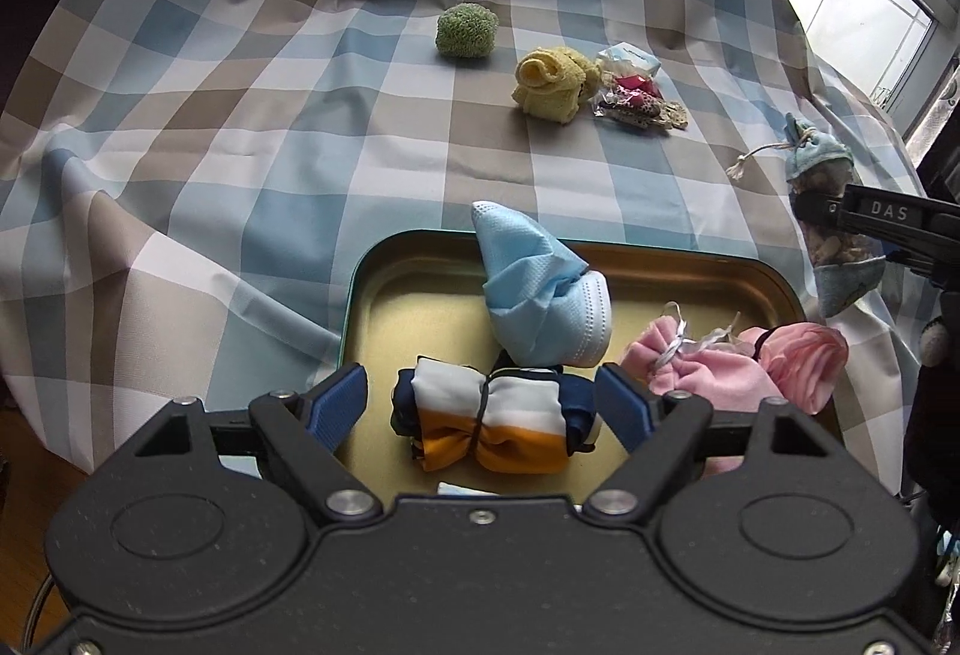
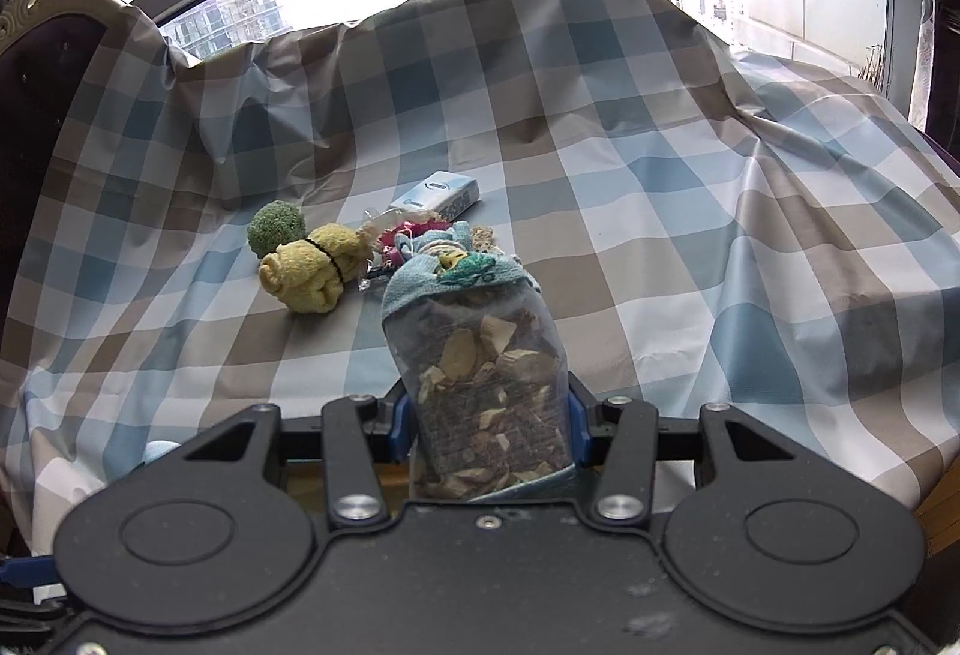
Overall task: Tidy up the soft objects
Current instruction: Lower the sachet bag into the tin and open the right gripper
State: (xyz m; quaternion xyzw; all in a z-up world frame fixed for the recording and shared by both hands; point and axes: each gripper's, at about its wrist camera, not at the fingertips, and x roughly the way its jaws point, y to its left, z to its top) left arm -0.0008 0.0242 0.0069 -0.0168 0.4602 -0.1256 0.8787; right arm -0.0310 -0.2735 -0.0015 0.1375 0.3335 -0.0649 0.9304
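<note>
A gold tin tray with a teal rim (image 1: 420, 250) lies on the checked cloth. In it are a folded blue face mask (image 1: 540, 301), a pink drawstring pouch (image 1: 708, 370) and a navy, white and orange cloth roll (image 1: 492, 421). My left gripper (image 1: 480, 403) stands open astride that roll, its blue pads clear of it. My right gripper (image 2: 489, 421) is shut on a mesh sachet of dried petals with a blue cloth top (image 2: 486, 349). In the left wrist view the sachet (image 1: 840, 259) hangs at the tray's right edge.
Farther back on the cloth lie a green fuzzy ball (image 1: 467, 30), a yellow rolled towel (image 1: 552, 82), a tissue pack (image 1: 630, 58) and a clear bag of small red items (image 1: 636, 103). A dark chair back (image 2: 48, 73) stands left; windows lie behind.
</note>
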